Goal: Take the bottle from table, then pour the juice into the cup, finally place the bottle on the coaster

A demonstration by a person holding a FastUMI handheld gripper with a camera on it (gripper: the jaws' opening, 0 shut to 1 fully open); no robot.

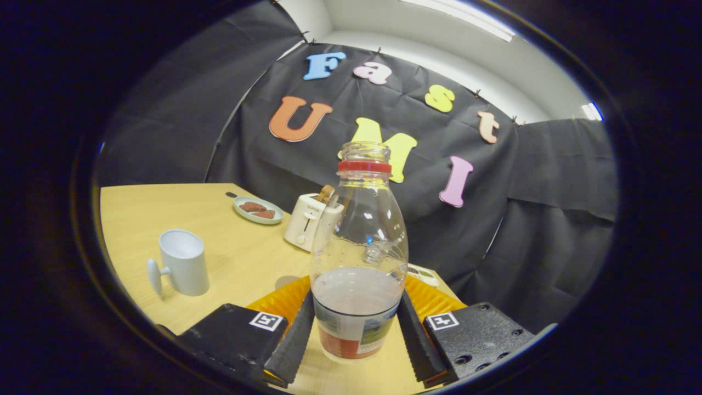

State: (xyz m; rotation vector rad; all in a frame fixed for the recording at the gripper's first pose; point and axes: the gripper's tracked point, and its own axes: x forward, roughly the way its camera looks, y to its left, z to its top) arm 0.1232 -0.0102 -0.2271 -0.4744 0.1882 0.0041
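Fingers (355, 334) seemingly pinching bottle (357, 258) above wooden table (230, 247); cup (184, 270) nearby; black cloth wall.

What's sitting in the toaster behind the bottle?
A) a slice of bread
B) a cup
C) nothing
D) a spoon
A: a brown slice of bread sticks up from the slot of the white toaster, just beyond the bottle that the fingers grip on both sides.

We see from a single fisheye camera riding on the gripper (355, 334), set low and very near the bottle (358, 258), facing forward past it across the table (230, 247) toward the booth's back wall.
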